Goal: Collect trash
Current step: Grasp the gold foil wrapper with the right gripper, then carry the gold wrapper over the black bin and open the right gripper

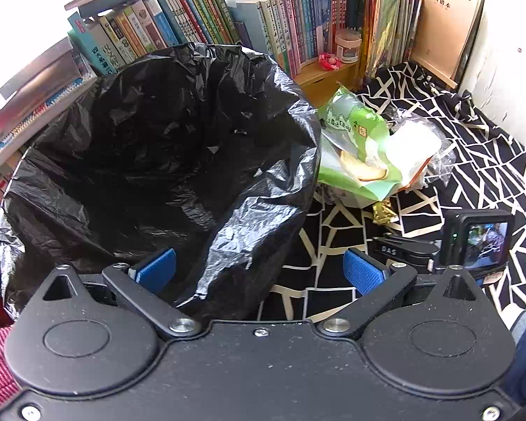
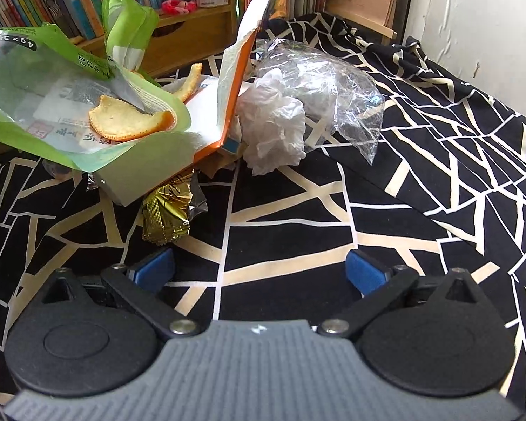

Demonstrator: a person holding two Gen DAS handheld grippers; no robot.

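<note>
The left claw [image 1: 259, 272] stands wide apart, gripping nothing, its blue pads straddling the near rim of a bin lined with a crinkled black plastic bag [image 1: 164, 161]. Just right of the bin, on the black cloth with cream lines [image 2: 298, 217], lies the trash heap: a torn green wrapper [image 2: 70, 119] carrying a curl of orange peel [image 2: 129, 124], an orange-edged card carton [image 2: 235, 80], crumpled white tissue [image 2: 273, 129], clear cellophane [image 2: 336, 87] and a gold foil wrapper [image 2: 164, 217]. The right claw [image 2: 259, 270] is likewise spread wide and empty, near the foil wrapper.
</note>
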